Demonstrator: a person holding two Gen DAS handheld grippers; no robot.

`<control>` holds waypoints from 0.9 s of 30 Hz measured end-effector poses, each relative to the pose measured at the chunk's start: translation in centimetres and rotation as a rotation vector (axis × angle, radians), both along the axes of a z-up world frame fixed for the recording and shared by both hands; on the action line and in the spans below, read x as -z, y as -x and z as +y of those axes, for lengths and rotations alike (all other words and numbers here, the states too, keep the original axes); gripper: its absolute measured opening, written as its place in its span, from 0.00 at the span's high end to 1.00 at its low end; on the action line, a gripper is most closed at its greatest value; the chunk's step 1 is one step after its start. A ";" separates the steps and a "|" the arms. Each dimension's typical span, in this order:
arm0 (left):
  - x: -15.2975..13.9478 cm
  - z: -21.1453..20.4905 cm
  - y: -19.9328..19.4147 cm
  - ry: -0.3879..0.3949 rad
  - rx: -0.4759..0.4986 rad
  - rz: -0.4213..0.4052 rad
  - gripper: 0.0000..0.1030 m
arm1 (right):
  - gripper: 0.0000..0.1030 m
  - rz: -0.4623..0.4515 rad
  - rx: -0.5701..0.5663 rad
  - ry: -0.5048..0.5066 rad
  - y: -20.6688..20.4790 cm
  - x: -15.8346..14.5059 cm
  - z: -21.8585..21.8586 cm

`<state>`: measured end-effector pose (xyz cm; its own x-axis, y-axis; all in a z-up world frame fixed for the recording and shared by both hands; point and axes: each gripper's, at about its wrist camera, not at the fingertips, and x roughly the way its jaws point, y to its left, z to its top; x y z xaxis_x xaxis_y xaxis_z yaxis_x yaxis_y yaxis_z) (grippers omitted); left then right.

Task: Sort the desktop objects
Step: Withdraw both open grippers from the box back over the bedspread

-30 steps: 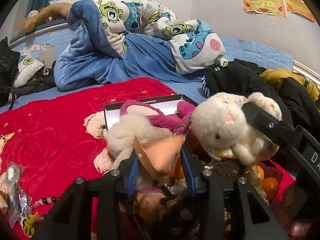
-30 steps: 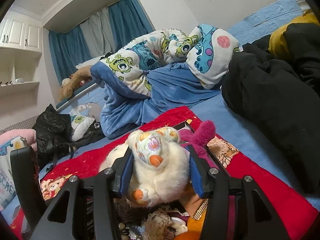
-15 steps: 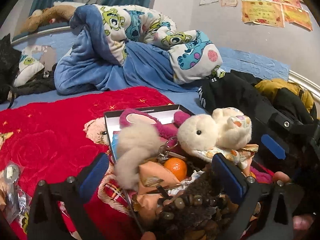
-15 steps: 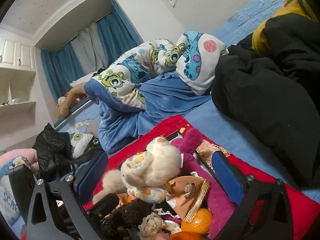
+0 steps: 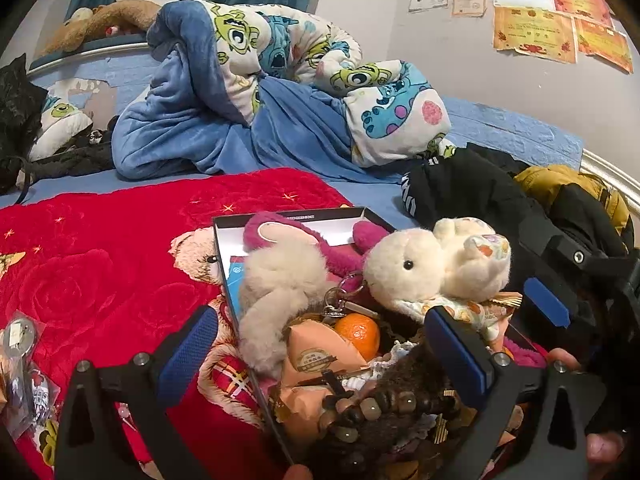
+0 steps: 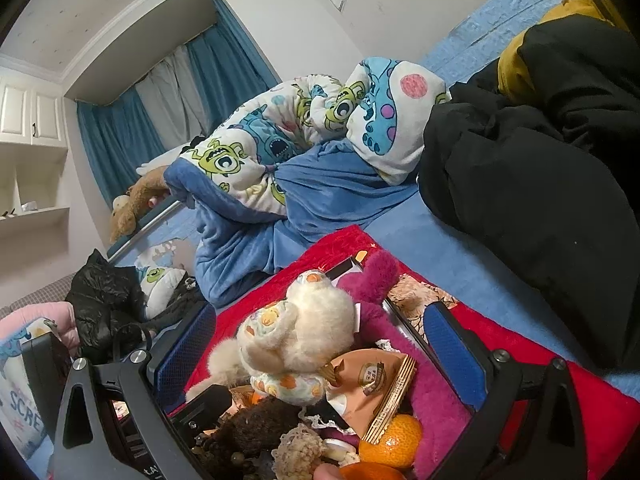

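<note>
The left wrist view shows the box (image 5: pixel 280 216) in the lower middle of the frame, heaped full: a white plush rabbit (image 5: pixel 436 268) on top at right, a pale fluffy toy (image 5: pixel 280 280), a magenta plush (image 5: pixel 288 232) behind, an orange (image 5: pixel 358 332), a peach snack packet (image 5: pixel 320 356) and dark beads (image 5: pixel 360 412). The left gripper (image 5: pixel 320 356) stands over the pile with its jaws wide apart, nothing pressed between the blue pads. The right gripper (image 6: pixel 320 348) is likewise spread wide above the rabbit (image 6: pixel 304 332), not clamping it.

Judging from the full box, most of the sorting looks done. What seems left lies at the lower left edge of the left wrist frame: small packets and trinkets (image 5: pixel 20 368) on the red blanket (image 5: pixel 100 272), well apart from the box.

Those loose items appear only in the left wrist view. The right wrist view alone shows a second orange (image 6: pixel 394 440) at the bottom, the snack packet's (image 6: pixel 372 384) serrated edge, and the shelves (image 6: pixel 32 184) at the upper left. A fingertip (image 5: pixel 298 472) at the bottom edge shows in the left view.
</note>
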<state>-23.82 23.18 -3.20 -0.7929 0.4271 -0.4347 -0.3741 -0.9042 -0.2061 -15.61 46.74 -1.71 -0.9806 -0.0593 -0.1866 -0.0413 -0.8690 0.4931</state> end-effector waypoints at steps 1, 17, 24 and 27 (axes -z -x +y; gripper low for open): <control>0.0 -0.2 0.0 -0.006 -0.007 0.000 0.00 | 0.00 -0.002 -0.002 0.005 0.0 0.0 0.0; -0.6 -1.7 -1.8 -0.027 -0.078 0.026 0.00 | 0.00 0.011 0.027 -0.012 -1.2 0.3 -0.2; -1.2 -2.5 -4.0 -0.021 -0.082 0.049 0.00 | 0.00 0.026 0.086 -0.071 -3.0 0.0 -1.4; -1.2 -3.1 -5.0 -0.003 -0.085 0.047 0.00 | 0.00 0.018 0.098 -0.099 -3.9 -0.2 -2.3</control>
<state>-18.82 20.08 -1.96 -0.8458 0.3589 -0.3947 -0.3058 -0.9324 -0.1924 -11.74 44.40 -1.52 -0.9841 0.0551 -0.1691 -0.1206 -0.9055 0.4068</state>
